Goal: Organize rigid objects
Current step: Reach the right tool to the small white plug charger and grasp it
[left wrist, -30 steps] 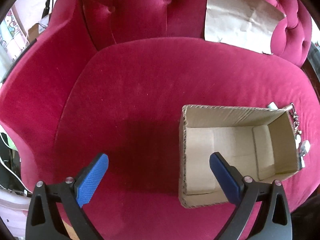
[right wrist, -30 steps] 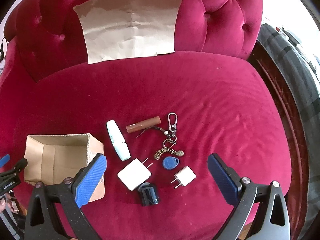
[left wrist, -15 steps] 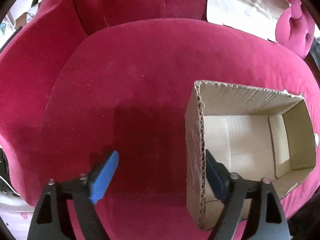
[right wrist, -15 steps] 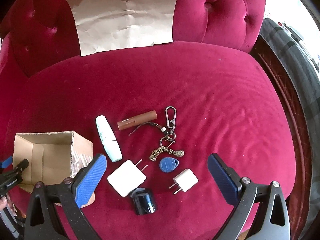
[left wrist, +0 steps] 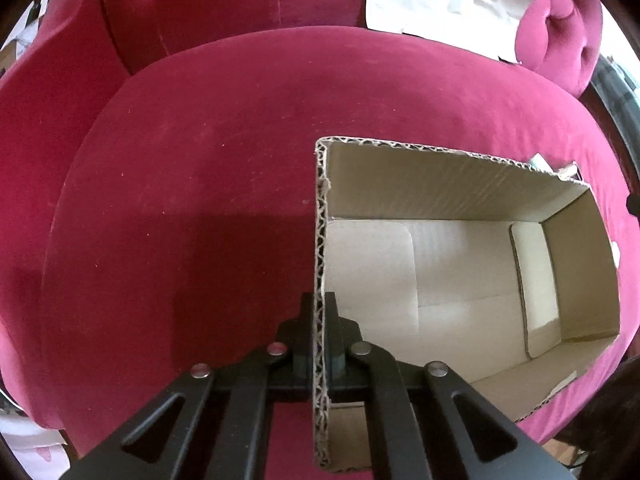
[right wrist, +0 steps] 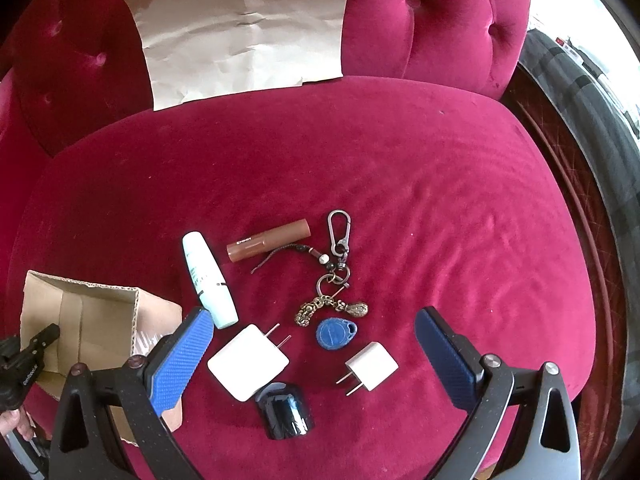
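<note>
An open, empty cardboard box [left wrist: 448, 276] sits on the red velvet seat; my left gripper [left wrist: 320, 320] is shut on its left wall, one finger inside and one outside. The right wrist view has the same box [right wrist: 92, 320] at the left, with the left gripper [right wrist: 30, 354] at its far edge. My right gripper [right wrist: 316, 344] hangs open above small items: a large white charger [right wrist: 248, 362], a small white charger [right wrist: 372, 366], a black cap-like object [right wrist: 285, 412], a blue key fob [right wrist: 335, 333], a keychain [right wrist: 334, 276], a brown tube [right wrist: 268, 240] and a white tube [right wrist: 208, 280].
A crumpled sheet of brown paper [right wrist: 244, 28] leans on the tufted backrest [right wrist: 432, 20]. The seat's wooden rim [right wrist: 568, 184] curves along the right, with dark striped fabric [right wrist: 592, 100] beyond it. Bare velvet [left wrist: 192, 208] spreads left of the box.
My left gripper came down over the box's left wall and closed on it. The right gripper sank a little toward the small items and stays open.
</note>
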{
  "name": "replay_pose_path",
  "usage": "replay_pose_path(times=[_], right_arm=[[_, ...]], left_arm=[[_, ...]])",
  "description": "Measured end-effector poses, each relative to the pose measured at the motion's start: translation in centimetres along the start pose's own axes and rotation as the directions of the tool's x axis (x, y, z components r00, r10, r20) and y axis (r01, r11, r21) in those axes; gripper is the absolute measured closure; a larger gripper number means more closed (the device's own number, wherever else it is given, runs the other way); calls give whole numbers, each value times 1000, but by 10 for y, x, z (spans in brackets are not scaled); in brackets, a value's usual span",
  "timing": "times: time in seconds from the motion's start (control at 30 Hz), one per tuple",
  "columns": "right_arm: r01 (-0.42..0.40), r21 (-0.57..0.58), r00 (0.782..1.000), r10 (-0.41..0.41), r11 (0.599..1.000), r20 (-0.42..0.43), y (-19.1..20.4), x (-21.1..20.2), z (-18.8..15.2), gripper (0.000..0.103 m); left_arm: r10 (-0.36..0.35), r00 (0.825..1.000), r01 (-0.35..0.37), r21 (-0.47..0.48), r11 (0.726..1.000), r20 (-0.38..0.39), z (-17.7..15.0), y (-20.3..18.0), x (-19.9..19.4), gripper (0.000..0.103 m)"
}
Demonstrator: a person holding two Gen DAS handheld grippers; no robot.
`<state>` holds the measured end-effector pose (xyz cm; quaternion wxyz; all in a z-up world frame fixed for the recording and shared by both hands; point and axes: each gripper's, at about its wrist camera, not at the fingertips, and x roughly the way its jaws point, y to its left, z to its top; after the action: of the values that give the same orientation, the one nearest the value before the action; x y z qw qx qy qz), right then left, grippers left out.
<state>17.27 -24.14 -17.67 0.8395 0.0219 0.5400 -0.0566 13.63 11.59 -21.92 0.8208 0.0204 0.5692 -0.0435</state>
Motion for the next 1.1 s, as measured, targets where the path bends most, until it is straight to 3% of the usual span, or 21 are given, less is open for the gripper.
replay_pose_path(times=[0.5,1.1], right_arm=[[-7,-7,1000,6,1000,-31,-1,2,-6,0],[75,50,989,-68,996,-134,-35,24,-25,0]], left_arm=[[44,999,-44,-7,999,12,8,-25,12,100],[49,999,-49,-10,999,11,7,-27,12,99]])
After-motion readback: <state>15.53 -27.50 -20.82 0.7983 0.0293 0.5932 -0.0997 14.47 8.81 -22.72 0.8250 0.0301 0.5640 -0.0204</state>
